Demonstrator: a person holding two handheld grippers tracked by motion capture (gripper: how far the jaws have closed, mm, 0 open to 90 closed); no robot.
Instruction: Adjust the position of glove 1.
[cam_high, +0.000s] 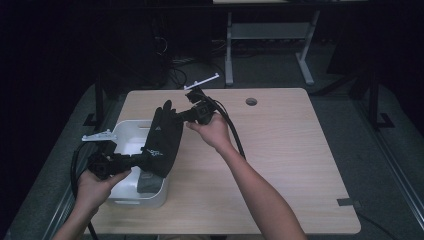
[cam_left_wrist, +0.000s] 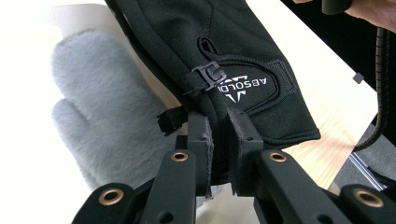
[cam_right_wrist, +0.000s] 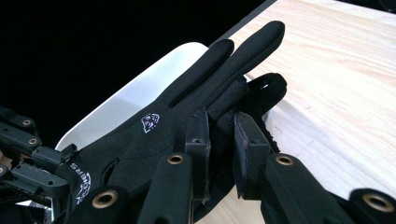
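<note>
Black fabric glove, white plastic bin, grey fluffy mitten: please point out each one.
Black fabric glove (cam_high: 162, 137): high view, on its palm area.
White plastic bin (cam_high: 131, 127): high view, on its inner wall.
Grey fluffy mitten (cam_left_wrist: 100, 107): left gripper view, on its furry middle.

The black glove hides part of the grey glove in the white bin.

A light wooden worktop carries a white plastic bin at its left edge, reaching toward the near-left corner. Inside the bin lies a grey fuzzy mitten, at its near end. A round cable hole sits near the far edge of the worktop, about midway along. A small grey tab is stuck by the near-right corner. Beyond the far edge stands a white desk frame on dark floor.
</note>
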